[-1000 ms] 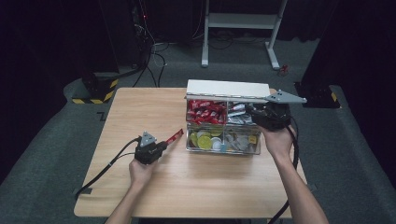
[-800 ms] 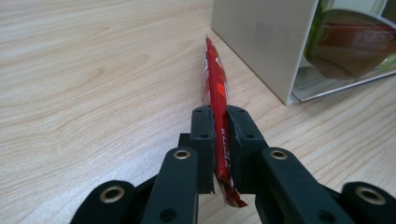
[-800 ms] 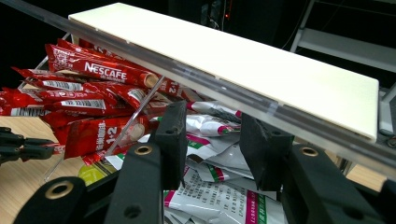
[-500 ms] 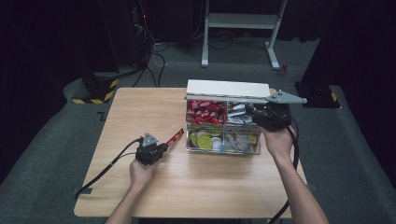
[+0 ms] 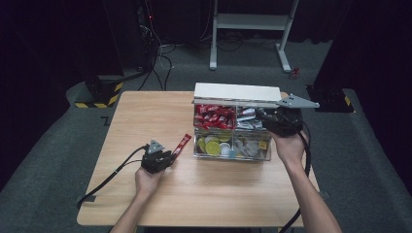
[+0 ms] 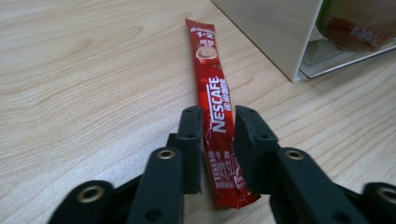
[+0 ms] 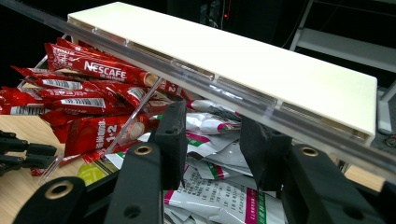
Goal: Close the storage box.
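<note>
A red Nescafe stick sachet lies flat on the wooden table, left of a clear compartment box. My left gripper rests low on the table with the sachet's near end between its jaws. The jaws have just been opening and the pads no longer press the sachet. From above, the left gripper points at the box. My right gripper stands at the box's back right, jaws apart under the raised white lid, with nothing gripped that I can see. In the high view the right gripper hovers over the silver sachets.
The box holds red stick sachets, silver sachets, yellow and white round pods and small packets. Its lid stands open at the back. Dark floor, cables and a white stand lie beyond the table.
The left gripper's jaws have parted from the red sachet, which now lies flat on the table. Both hands stay about where they were.
</note>
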Demonstrator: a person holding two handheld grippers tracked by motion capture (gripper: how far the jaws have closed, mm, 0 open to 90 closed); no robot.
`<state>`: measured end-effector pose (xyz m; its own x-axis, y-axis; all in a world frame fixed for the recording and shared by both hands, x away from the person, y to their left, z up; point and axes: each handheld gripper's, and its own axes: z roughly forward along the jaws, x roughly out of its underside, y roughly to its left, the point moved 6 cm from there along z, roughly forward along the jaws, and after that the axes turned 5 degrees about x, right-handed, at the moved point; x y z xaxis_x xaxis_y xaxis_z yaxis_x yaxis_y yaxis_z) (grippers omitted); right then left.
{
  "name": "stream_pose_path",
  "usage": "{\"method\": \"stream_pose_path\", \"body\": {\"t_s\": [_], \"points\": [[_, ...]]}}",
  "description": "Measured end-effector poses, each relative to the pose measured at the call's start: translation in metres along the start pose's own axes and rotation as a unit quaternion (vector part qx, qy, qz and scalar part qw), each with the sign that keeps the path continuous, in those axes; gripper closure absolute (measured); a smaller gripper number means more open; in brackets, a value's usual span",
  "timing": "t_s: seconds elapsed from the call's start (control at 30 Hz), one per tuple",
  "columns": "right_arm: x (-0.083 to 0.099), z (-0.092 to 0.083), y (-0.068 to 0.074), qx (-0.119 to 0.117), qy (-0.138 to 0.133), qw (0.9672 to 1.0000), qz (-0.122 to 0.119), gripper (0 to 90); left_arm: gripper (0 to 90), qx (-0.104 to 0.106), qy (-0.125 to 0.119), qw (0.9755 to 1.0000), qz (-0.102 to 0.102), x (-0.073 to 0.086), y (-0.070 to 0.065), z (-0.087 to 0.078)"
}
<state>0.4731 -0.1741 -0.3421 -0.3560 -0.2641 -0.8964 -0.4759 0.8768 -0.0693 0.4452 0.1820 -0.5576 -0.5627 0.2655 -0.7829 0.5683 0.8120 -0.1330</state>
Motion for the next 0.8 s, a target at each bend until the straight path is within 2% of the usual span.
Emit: {"method": "stream_pose_path", "body": {"t_s": [0.17, 0.27, 0.47, 0.5, 0.67, 0.8], "points": [[0.0, 0.0, 0.0, -0.001, -0.001, 1.0, 0.0, 61.2, 55.9, -0.005, -0.013, 0.9999, 0.004, 0.001, 0.003, -0.009], [0.001, -0.002, -0.002, 0.0, -0.002, 1.0, 0.002, 61.1, 51.7, -0.014, -0.02, 0.9997, 0.004, 0.003, 0.007, -0.018], [0.003, -0.007, -0.003, -0.002, -0.004, 1.0, 0.003, 61.0, 50.0, -0.042, -0.024, 0.9988, 0.005, 0.009, 0.019, -0.034], [0.003, -0.007, -0.003, -0.002, -0.005, 1.0, 0.005, 61.0, 49.6, -0.045, -0.022, 0.9988, 0.0, 0.012, 0.021, -0.036], [0.006, -0.009, -0.005, -0.003, -0.007, 0.9999, 0.008, 60.7, 48.9, -0.071, -0.005, 0.9975, 0.001, 0.024, 0.032, -0.046], [0.006, -0.013, -0.002, -0.004, -0.009, 0.9999, 0.002, 60.5, 48.9, -0.09, 0.002, 0.9959, -0.004, 0.031, 0.04, -0.053]]}}
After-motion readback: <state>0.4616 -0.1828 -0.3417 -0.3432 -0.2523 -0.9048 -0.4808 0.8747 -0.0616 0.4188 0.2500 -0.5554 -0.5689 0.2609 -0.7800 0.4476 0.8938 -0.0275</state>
